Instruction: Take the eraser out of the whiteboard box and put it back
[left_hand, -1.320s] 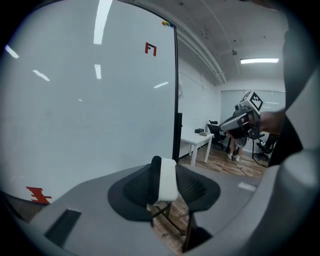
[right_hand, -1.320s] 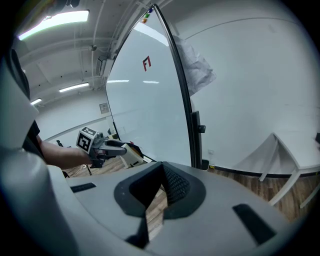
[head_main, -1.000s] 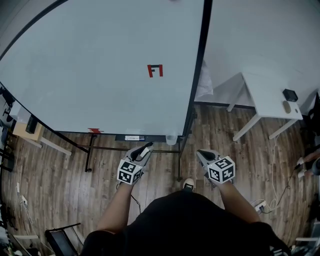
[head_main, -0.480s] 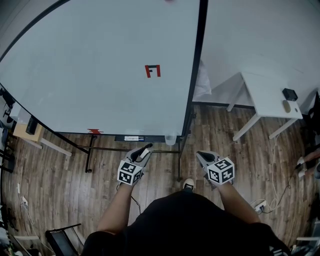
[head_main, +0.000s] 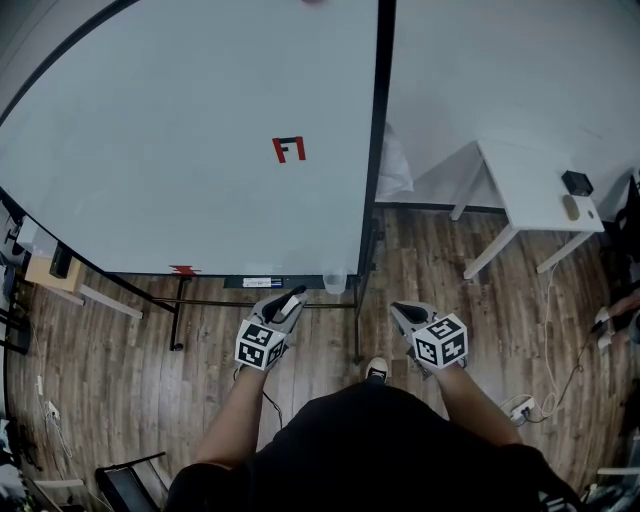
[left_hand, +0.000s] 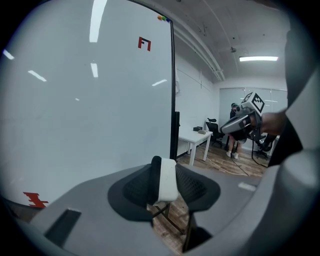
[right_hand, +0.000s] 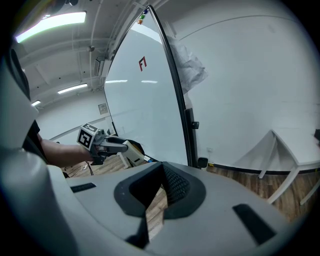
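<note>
Left gripper view, eraser (left_hand: 167, 181): I see it clamped in my left gripper (head_main: 289, 301).
Long axis: along the jaws, front end toward the whiteboard (head_main: 180, 150).
Right gripper (right_hand: 163, 168): jaws together, empty.

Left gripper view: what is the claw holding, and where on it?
The eraser, clamped across its thickness: black felt face one side, white back the other.

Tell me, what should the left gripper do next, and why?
Probably ease the left gripper forward toward the clear box at the lower edge of the whiteboard. Its jaws are closed on the eraser, so the eraser is already out, and the box sits just ahead, slightly to the right, apart from the gripper.
</note>
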